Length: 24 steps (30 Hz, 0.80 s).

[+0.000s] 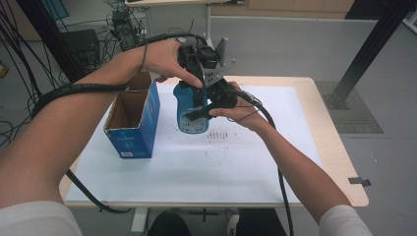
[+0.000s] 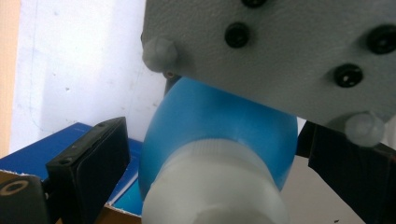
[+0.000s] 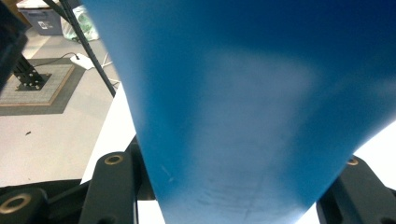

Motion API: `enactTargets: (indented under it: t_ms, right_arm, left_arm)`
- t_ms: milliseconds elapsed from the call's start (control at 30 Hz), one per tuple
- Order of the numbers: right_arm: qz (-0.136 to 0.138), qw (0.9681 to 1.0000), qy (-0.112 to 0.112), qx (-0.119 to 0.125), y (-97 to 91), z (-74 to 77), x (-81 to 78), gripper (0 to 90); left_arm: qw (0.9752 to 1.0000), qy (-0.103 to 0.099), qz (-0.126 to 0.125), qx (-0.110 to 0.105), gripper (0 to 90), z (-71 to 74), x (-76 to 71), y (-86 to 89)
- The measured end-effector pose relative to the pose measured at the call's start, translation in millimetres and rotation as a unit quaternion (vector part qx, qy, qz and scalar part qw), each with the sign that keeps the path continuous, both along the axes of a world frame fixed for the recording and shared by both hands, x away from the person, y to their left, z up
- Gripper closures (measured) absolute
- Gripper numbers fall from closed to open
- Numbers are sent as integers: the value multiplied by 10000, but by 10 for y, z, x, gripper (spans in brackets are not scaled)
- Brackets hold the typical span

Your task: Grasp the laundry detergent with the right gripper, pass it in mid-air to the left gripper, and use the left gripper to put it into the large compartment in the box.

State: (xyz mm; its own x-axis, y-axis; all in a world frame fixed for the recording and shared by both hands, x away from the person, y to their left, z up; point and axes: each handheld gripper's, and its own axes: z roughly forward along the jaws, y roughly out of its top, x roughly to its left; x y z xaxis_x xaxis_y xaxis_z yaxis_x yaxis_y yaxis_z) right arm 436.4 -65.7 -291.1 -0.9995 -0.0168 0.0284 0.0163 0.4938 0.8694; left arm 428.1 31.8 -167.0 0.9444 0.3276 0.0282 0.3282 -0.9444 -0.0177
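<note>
From the high view, two hands meet in the upper middle of the frame, above a white table (image 1: pixel 246 162). The right gripper (image 1: pixel 199 113) has its black jaws clamped on the lower body of a blue plastic bottle (image 1: pixel 189 105), holding it up over the table. The left gripper (image 1: pixel 209 64) sits at the bottle's top, but its jaws are hidden there. An open blue cardboard box (image 1: pixel 133 120) stands just left of the bottle.

In the left gripper view, the left gripper's (image 2: pixel 205 154) jaws stand wide, one at each side of the bottle's (image 2: pixel 210 116) white ribbed cap (image 2: pixel 215 186). I cannot tell if they press it. A grey plate (image 2: pixel 280 42) fills the top.

In the right gripper view, the right gripper (image 3: pixel 229 186) hugs the smooth blue bottle (image 3: pixel 243 93) from both sides, tight against it.
</note>
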Motion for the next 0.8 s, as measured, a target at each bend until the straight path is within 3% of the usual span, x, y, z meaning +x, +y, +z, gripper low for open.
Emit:
enactTargets:
  t_ms: [300, 800]
  right_arm:
    - [-21, 10000, 71, -28, -21, 9, -11, 438]
    - [-21, 10000, -9, 12, -34, 20, 0, 438]
  left_arm:
    - [10000, -24, -11, -34, 56, 15, -10, -13]
    - [9999, -41, -25, -123, 54, 36, -18, -17]
